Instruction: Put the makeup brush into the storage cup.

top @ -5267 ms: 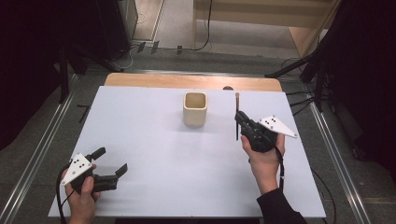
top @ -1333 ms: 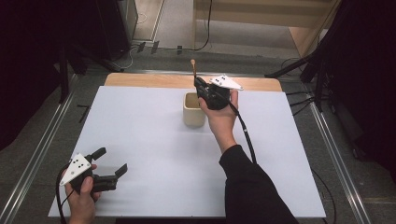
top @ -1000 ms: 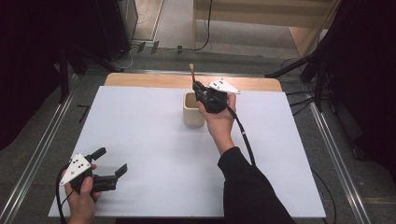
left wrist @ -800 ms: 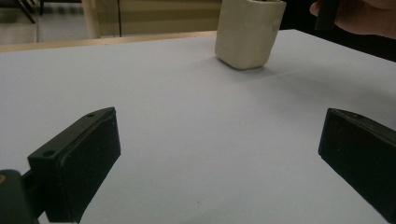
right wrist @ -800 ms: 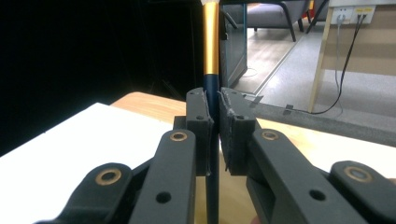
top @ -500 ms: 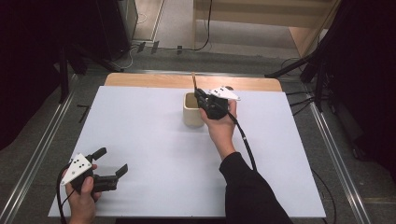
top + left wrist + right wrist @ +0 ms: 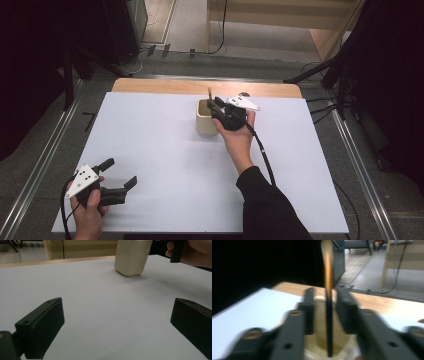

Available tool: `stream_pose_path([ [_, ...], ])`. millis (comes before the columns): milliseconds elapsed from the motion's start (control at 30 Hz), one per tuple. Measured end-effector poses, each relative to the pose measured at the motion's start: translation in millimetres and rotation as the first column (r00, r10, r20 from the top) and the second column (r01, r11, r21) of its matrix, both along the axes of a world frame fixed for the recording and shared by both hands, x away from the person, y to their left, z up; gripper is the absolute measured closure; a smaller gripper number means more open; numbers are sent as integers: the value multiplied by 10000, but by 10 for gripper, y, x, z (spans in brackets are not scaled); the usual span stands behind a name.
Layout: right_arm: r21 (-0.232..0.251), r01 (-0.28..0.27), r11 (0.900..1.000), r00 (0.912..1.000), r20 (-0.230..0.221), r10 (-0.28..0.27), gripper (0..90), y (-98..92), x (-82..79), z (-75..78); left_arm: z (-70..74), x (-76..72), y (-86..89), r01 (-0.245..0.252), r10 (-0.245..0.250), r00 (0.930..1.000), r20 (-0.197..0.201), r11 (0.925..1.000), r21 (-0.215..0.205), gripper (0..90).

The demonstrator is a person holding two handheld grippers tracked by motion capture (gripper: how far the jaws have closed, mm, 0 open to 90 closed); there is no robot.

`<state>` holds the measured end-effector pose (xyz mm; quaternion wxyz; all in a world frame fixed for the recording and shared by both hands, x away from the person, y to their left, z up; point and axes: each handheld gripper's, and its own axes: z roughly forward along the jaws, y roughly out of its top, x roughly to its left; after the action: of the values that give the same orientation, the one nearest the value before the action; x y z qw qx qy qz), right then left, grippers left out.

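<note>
A white table (image 7: 165,150) spreads under both grippers, with a strip of bare wood along its far edge. A cream square cup (image 7: 206,119) stands on it, touching the front of the right gripper (image 7: 216,106) and well apart from the left gripper (image 7: 120,177), far ahead of it and to its right.

The right gripper, held in the person's right hand (image 7: 239,137), hangs at the cup's rim. Its jaws have just been opening and now stand slightly apart, with a thin dark stick (image 7: 329,322) between them, clear of both pads in the right gripper view. The stick stands upright with its lower end inside the cup and its pale tip above the jaws.

The left gripper rests low over the near left part of the table in the left hand (image 7: 89,212), its jaws wide apart with only bare table between them.
</note>
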<state>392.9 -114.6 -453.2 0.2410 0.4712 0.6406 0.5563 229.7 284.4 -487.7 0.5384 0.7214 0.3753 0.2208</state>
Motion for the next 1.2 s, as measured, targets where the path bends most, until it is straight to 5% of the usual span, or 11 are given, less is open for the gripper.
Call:
stream_pose_path([
  [167, -280, -26, 9996, 9999, 147, 30, 391, -29, -68, 50, -1, 1, 0, -6, 6, 10000, 2, 10000, -3, 0],
  [433, -110, -82, 9999, 9994, 343, 86, 266, -166, -225, 74, -4, -1, -24, 36, -36, 10000, 4, 10000, 60, 0],
  [567, -864, 170, 9961, 9996, 225, -151, 211, -223, -327, 64, -8, 0, -30, 74, -73, 10000, -39, 9999, 106, 0],
  [700, -640, -163, 9978, 9997, 170, 175, 153, -326, -433, 45, -13, 2, -40, 65, -65, 10000, 0, 10000, 65, 0],
  [1200, -762, 144, 9970, 9997, 211, -128, 145, -693, -754, -113, -15, 2, -37, 68, -68, 10000, 2, 9999, 147, 0],
])
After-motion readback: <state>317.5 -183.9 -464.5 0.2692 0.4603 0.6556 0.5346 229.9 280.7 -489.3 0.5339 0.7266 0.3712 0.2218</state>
